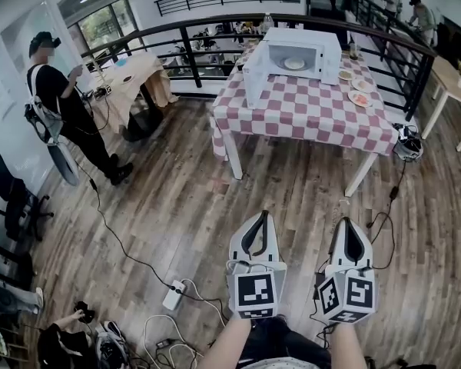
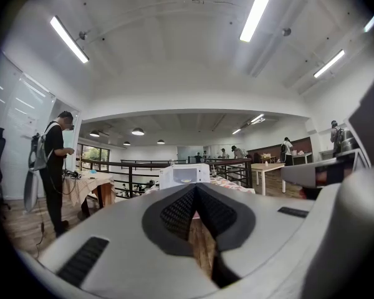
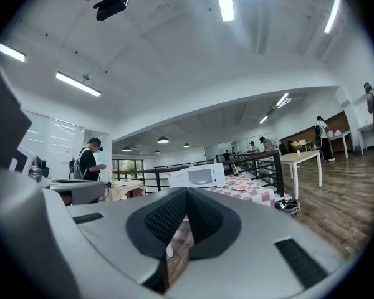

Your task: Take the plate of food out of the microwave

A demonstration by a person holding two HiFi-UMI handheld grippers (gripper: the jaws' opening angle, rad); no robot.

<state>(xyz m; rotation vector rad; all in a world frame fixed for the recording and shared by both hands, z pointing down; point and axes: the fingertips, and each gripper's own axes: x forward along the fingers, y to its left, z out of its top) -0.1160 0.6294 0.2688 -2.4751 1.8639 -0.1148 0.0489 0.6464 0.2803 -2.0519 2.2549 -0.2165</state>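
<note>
Nearest to us, both tools hang over the bare wooden floor, well apart from the table. The left gripper [image 1: 263, 215] has its jaws closed together with nothing between them. The right gripper [image 1: 346, 221] is the same, closed and empty.

The first danger, we think, is on the floor. A power strip [image 1: 174, 294] with loose cables lies just to our left, and another cable [image 1: 392, 193] runs from the right table leg toward us. A foot could catch in them on the way.

Further on stands the table [image 1: 307, 118] with its checked cloth. At its far side is the microwave [image 1: 315, 41], with its door [image 1: 255, 79] swung open to the left. The plate of food [image 1: 294, 64] is inside, not yet touched.

With closed jaws we would only push the plate deeper, so they must open first. The left gripper could knock the open door. The other plates [image 1: 359, 98] lie just right of the microwave, where the right gripper could sweep them. A plate held by one edge may tilt and spill.

A person [image 1: 61, 102] stands far left, out of our path.
</note>
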